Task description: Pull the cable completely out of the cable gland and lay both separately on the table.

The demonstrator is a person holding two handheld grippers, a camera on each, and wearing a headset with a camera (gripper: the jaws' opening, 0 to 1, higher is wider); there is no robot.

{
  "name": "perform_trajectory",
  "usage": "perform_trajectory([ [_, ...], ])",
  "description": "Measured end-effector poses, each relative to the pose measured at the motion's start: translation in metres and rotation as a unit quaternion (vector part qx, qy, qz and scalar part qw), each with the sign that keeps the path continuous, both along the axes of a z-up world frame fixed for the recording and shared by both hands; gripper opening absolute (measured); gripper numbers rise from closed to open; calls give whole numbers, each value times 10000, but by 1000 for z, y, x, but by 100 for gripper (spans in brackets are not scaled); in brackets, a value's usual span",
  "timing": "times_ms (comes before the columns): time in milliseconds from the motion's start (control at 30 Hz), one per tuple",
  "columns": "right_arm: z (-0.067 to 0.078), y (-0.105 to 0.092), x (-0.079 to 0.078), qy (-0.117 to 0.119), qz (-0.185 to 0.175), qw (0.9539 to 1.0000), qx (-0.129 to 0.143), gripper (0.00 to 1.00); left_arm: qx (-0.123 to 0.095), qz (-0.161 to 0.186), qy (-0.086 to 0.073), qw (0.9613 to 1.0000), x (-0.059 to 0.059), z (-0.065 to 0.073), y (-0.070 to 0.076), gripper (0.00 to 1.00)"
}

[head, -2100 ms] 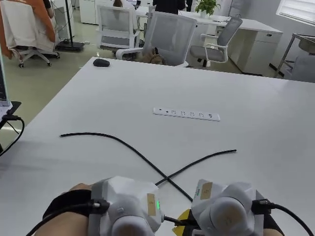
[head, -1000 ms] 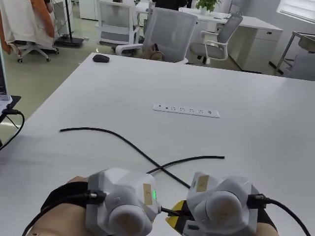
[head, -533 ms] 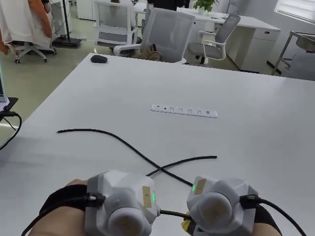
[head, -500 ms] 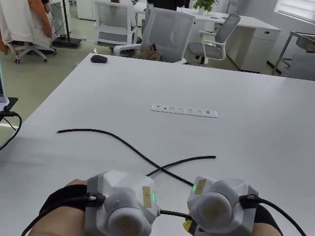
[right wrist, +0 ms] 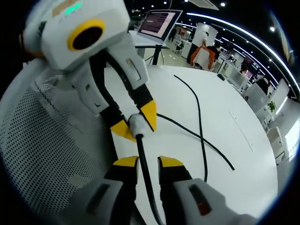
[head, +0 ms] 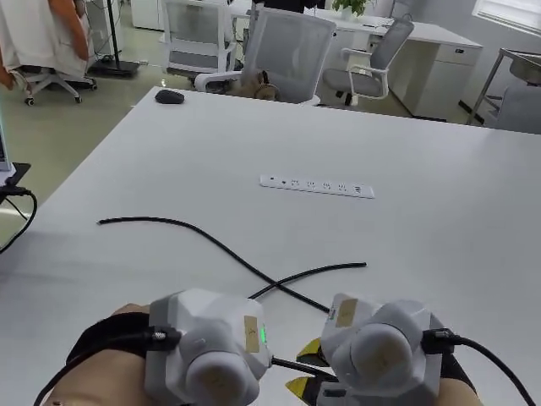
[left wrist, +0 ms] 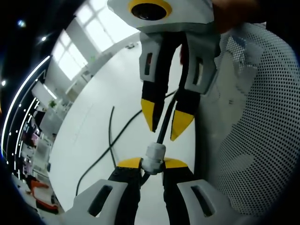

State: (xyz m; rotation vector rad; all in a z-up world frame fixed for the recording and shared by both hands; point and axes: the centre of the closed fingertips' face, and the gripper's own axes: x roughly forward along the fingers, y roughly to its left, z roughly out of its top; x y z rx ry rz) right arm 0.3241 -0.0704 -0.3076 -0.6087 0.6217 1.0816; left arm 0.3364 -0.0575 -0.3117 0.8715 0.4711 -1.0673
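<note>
A thin black cable (head: 194, 233) lies in two crossing strands on the white table (head: 423, 254). It rises to the grippers at the near edge. My left gripper (left wrist: 152, 163) is shut on the white cable gland (left wrist: 153, 157), also seen as the gland (right wrist: 137, 125) between the left gripper's yellow tips. The cable (right wrist: 140, 161) leaves the gland and runs between the jaws of my right gripper (right wrist: 147, 163). Those jaws stand a little apart around it. In the head view the right gripper (head: 303, 368) faces the left gripper (head: 215, 359), close together.
A white power strip (head: 317, 186) lies mid-table beyond the cable. A dark mouse (head: 169, 96) sits at the far left corner. Office chairs (head: 292, 51) stand behind the far edge. Mesh fabric (left wrist: 253, 117) on the person is close behind the grippers.
The cable's free end on the table has slid left, toward the crossing. The right gripper drew away from the left one, then came back close with its yellow tips spread.
</note>
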Motion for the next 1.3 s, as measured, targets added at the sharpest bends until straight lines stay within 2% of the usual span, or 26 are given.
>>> perform_trajectory([
  [33,5,4,-1,43,-7,9998,205,13,10,0,5,10000,0,0,0,18],
  [67,6,4,0,11,13,9998,201,11,11,-1,5,10000,0,-1,0,18],
  [300,1,4,-3,-132,176,9998,-18,5,-8,14,14,10000,1,-1,0,18],
  [567,-9,-2,-3,-2,94,9997,-247,4,-11,-45,5,10000,-1,-1,-2,18],
  [700,-12,-3,-4,-16,139,9993,-337,3,18,-44,21,10000,-1,-2,-2,18],
  [733,-14,-6,-5,-59,172,9986,-491,3,202,-46,-19,9998,0,-6,1,18],
  [767,-16,-7,-5,-79,198,9981,-586,3,260,-67,-40,9996,1,-7,2,18],
  [833,-18,-8,-5,-79,209,9978,-632,3,175,-44,59,9998,-1,-9,2,18],
  [900,-18,-11,-4,-46,139,9978,-641,3,170,-31,77,9998,-1,-9,2,18],
  [967,-23,-20,-1,-18,7,9966,-825,4,246,7,87,9997,0,-12,6,18],
  [1100,-32,-40,4,76,-294,9920,-1225,5,258,73,118,9996,1,-13,9,18],
  [1233,-37,-49,5,210,-426,9898,-1344,8,165,56,189,9997,-2,-11,7,18],
  [1300,-37,-49,2,220,-361,9895,-1383,10,224,32,158,9996,-2,-12,7,18],
])
